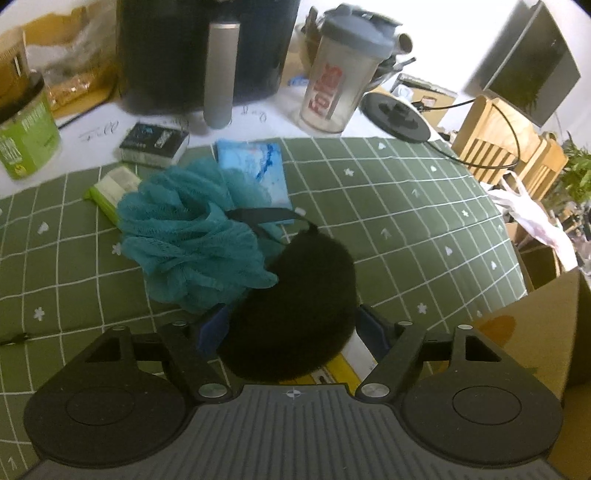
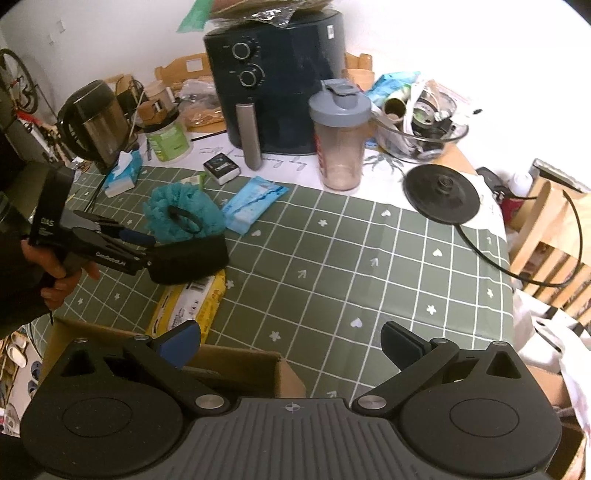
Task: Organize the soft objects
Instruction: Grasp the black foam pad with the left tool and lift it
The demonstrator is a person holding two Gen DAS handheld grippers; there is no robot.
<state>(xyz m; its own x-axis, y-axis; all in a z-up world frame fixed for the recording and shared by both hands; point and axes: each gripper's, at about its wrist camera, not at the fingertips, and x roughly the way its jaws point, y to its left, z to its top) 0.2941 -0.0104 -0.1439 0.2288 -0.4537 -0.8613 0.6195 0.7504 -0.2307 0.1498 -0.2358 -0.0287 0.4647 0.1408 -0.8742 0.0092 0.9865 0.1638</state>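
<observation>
The left gripper [image 1: 291, 332] squeezes the black pad [image 1: 295, 306] above the table, the right gripper [image 2: 291, 343] hangs open, so carry it slowly to the box [image 2: 236, 365].

White wall [image 2: 110, 33], wooden chairs [image 1: 491, 136] beside table, green checked tablecloth [image 2: 369, 258], bright even light.

Two handheld grippers: the left gripper [image 2: 177, 254] and the right gripper [image 2: 291, 349]. One teal bath pouf [image 1: 192, 236], one black furry pad [image 1: 295, 314], two blue tissue packs [image 2: 255, 203] [image 2: 122, 177], one yellow packet [image 2: 192, 306], one cardboard box [image 2: 236, 365], one shaker bottle [image 2: 340, 136], one air fryer [image 2: 280, 74], one kettle [image 2: 96, 122].
</observation>
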